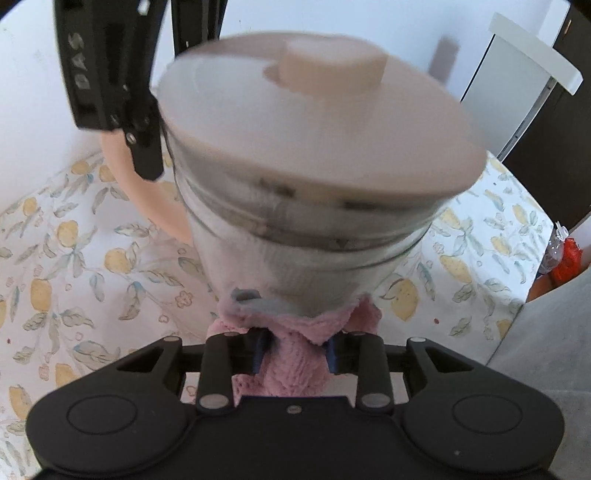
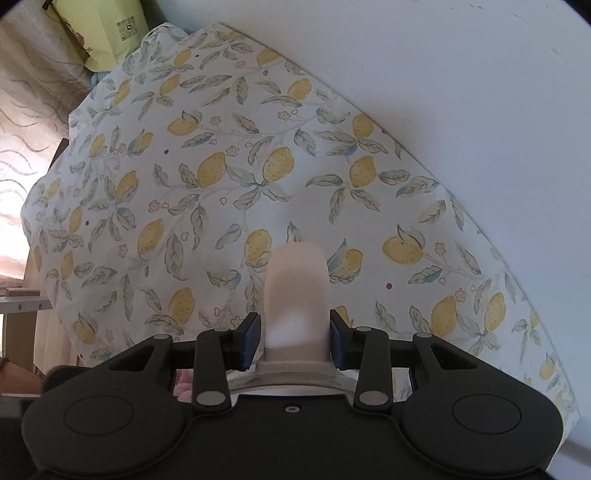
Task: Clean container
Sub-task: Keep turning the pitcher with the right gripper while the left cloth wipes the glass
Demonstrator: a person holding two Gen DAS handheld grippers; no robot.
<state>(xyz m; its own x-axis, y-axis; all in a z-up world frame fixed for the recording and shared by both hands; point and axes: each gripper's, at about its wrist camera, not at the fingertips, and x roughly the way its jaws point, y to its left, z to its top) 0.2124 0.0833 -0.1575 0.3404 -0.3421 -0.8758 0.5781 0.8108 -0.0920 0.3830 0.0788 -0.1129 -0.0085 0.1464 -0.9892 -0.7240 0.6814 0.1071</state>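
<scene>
Cloth in one gripper and container in the other: that is the split of work here. The left gripper is clamped narrow on a pink cloth, whose bunched end presses against the lower side of a clear container with a pale lid and a round knob on top. The container is lifted off the table and blurred in the left wrist view, so it seems to be turning or being rubbed. The right gripper grips the container's pale handle, its blue pads closed against both sides; in the left wrist view it comes in from the far left beside the lid. Holding by the handle leaves the glass wall free for the cloth, and the tight bunching probably gives a firm wiping edge. My judgement is that the wiping of the outer wall is under way, though how much is already clean I cannot tell.

Below lies a tablecloth printed with yellow lemons and leaves, set against a plain white wall. A green bag sits at the far left, a curtain hangs on the left, and a white cabinet stands far right
</scene>
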